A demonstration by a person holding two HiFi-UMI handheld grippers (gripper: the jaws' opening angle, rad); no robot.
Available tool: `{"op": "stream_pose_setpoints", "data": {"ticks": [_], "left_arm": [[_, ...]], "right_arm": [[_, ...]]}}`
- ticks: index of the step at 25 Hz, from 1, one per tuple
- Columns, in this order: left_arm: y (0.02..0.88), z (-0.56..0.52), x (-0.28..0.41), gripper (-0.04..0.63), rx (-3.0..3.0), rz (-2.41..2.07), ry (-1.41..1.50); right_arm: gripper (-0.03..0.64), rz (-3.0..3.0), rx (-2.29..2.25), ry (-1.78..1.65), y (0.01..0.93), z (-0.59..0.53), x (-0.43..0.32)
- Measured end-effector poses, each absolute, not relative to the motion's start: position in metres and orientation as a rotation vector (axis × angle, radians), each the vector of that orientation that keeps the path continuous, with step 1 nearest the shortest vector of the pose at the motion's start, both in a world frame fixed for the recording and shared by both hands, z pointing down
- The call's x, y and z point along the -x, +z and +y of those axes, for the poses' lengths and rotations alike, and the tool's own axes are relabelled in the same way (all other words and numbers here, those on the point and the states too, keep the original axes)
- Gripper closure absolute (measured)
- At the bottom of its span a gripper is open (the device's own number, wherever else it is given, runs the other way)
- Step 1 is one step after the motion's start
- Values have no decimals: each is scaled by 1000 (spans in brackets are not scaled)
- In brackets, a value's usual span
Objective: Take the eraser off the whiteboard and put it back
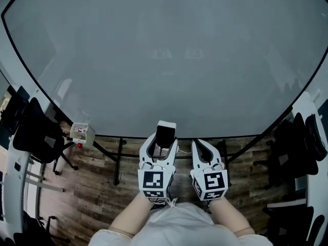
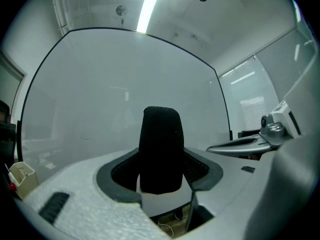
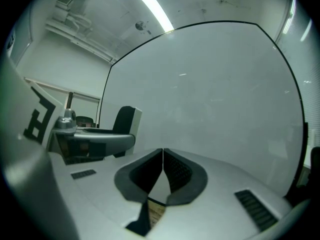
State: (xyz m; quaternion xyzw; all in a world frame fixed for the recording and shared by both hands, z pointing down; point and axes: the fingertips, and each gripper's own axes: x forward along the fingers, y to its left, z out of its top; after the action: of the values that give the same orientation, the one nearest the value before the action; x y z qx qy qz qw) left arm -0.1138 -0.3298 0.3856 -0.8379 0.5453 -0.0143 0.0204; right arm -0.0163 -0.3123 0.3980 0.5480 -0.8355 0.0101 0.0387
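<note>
Chair (image 1: 33, 132) stands at far left, with a small white box (image 1: 82, 133) by the lower edge of the whiteboard (image 1: 164, 50). The left gripper (image 1: 164, 140) has its jaws spread wide and clamped on the eraser (image 1: 165, 134), which is upright just before the board's bottom edge. Whether the eraser touches the board cannot be told. The right gripper (image 1: 201, 145), beside the left one, is closed and empty. More chairs (image 1: 300, 137) stand at right.
</note>
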Motion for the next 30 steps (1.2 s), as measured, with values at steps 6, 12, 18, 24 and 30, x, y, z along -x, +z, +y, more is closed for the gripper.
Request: {"op": "stream_pose_setpoints", "data": {"ticks": [6, 12, 18, 24, 30], "left_arm": [[368, -358, 120, 344, 2541, 1710, -42], [354, -388, 125, 344, 2486, 1727, -62], [346, -414, 127, 344, 2473, 1751, -57], [351, -427, 125, 344, 2486, 1785, -68], [358, -437, 125, 344, 2495, 1821, -83]], "right_arm": [[589, -2549, -1708, -11, 388, -323, 16], [589, -2526, -1715, -13, 393, -332, 15], [589, -2502, -1726, 27, 404, -343, 12], [589, -2492, -1712, 59, 413, -348, 14], [589, -2483, -1712, 94, 422, -354, 11]]}}
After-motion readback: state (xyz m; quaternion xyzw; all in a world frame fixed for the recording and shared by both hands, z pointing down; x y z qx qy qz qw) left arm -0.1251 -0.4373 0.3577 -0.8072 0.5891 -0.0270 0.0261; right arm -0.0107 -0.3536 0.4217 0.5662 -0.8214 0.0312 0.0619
